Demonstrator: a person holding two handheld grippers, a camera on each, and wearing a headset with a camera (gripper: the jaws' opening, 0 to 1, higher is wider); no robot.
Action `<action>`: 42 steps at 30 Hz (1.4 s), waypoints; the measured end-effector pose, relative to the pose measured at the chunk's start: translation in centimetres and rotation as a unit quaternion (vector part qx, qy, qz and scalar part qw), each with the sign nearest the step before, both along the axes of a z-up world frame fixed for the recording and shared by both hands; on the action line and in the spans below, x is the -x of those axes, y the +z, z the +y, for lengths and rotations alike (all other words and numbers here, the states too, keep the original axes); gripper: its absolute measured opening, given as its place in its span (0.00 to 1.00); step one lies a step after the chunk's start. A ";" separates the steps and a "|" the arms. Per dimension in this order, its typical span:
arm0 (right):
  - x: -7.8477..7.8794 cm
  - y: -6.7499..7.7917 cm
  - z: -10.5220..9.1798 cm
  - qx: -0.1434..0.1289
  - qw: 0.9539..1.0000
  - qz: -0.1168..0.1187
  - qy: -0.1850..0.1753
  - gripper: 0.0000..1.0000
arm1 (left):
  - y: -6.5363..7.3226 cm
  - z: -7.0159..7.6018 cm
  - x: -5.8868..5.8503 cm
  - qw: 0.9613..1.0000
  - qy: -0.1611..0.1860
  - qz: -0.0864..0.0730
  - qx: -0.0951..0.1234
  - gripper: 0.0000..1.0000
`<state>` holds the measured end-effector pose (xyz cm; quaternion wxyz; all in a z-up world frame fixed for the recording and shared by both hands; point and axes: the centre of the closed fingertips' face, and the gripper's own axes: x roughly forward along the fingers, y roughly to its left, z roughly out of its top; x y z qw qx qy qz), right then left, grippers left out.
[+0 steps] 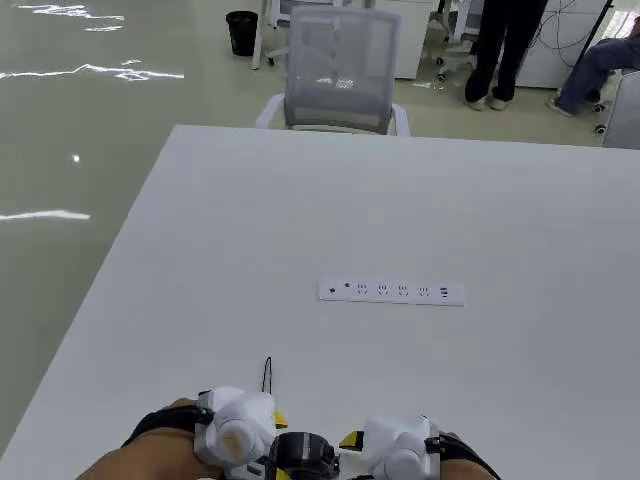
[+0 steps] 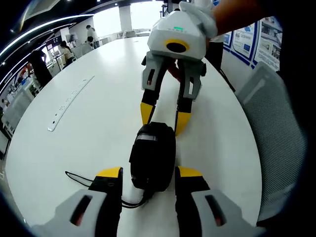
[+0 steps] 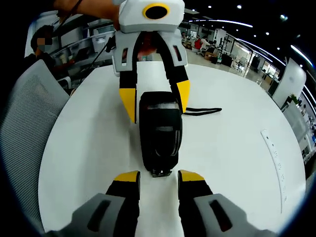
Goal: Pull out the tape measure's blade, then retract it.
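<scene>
Black casing: the tape measure (image 2: 153, 155) is laid flat on the white counter (image 1: 400, 200), its body between the left gripper (image 2: 150, 174) fingers and its far end just ahead of the right gripper (image 3: 159, 177) fingers.
Handling: the shell is judged hard, compact and fairly weighty for its size, with smooth sides that may slide under a light pinch. The blade is expected to be thin, springy and quick to snap back.
Hold points: the case is best clamped across its broad sides, and the blade taken by its end hook.
End hook (image 3: 160, 173): a small metal tab is seen at the case end nearest the right fingers, between their yellow tips and untouched.
Left fingers: parted on either side of the case, with a sliver of counter showing beside one, so no firm clamp is judged.
Right fingers: spread apart, with nothing held.
Cord (image 3: 202, 111): a black loop is trailed across the counter from the case end at the left fingers, off to one side.
Pose: both grippers are held low and almost level, pointed tip to tip, with a hand (image 1: 150, 455) behind the left one.
Power strip (image 1: 390, 292): set well apart, beyond both pairs of fingers.
</scene>
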<state>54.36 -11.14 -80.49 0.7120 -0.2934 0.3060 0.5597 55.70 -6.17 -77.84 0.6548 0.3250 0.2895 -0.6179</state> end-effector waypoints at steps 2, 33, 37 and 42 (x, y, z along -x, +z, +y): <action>0.2 0.0 0.1 0.000 1.000 0.005 0.004 0.26 | 0.0 -0.3 0.1 1.000 0.000 0.005 0.003 0.36; -0.7 -0.8 0.4 0.070 0.997 -0.016 0.035 0.13 | -0.2 -0.6 0.2 1.000 0.000 0.010 -0.018 0.27; -0.7 -0.7 0.3 0.065 0.997 -0.007 0.034 0.12 | -0.2 -0.5 0.2 1.000 -0.001 0.006 -0.027 0.27; -0.6 -0.7 0.2 0.061 0.997 -0.001 0.037 0.11 | -0.3 -0.4 0.1 1.000 -0.001 0.008 -0.027 0.26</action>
